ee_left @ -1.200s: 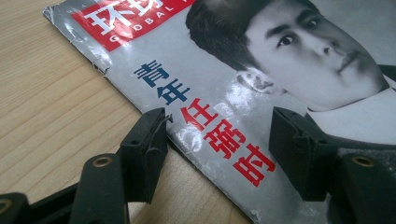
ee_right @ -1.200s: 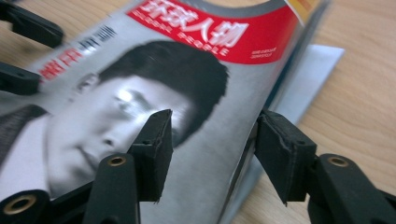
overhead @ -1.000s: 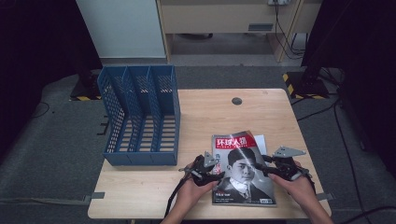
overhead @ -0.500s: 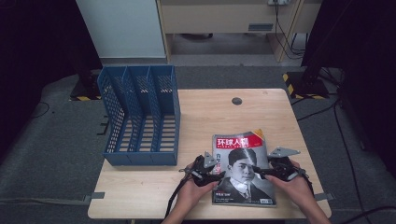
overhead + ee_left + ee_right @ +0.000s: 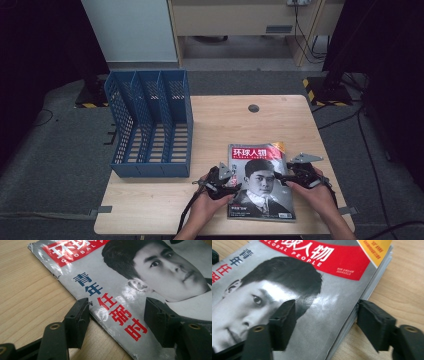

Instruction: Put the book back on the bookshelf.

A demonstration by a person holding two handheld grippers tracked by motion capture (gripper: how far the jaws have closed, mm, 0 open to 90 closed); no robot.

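A magazine (image 5: 260, 182) with a red title band and a portrait cover lies flat on the wooden table (image 5: 225, 125), near its front right. My left gripper (image 5: 226, 181) is at the magazine's left edge. In the left gripper view its jaws are open (image 5: 117, 307), one over bare wood and one over the cover of the magazine (image 5: 150, 272). My right gripper (image 5: 286, 178) is at the right edge. In the right gripper view it is open (image 5: 325, 311), straddling the page edge of the magazine (image 5: 294, 277).
A blue mesh file rack (image 5: 150, 125) with three slots stands on the table's left half, its open side up. A round cable hole (image 5: 253, 108) sits near the far edge. Bare wood lies between the rack and the magazine.
Both grippers have closed in on the magazine's two sides. The magazine has turned a little and now lies straighter, with the pages that stuck out at its top right tucked in.
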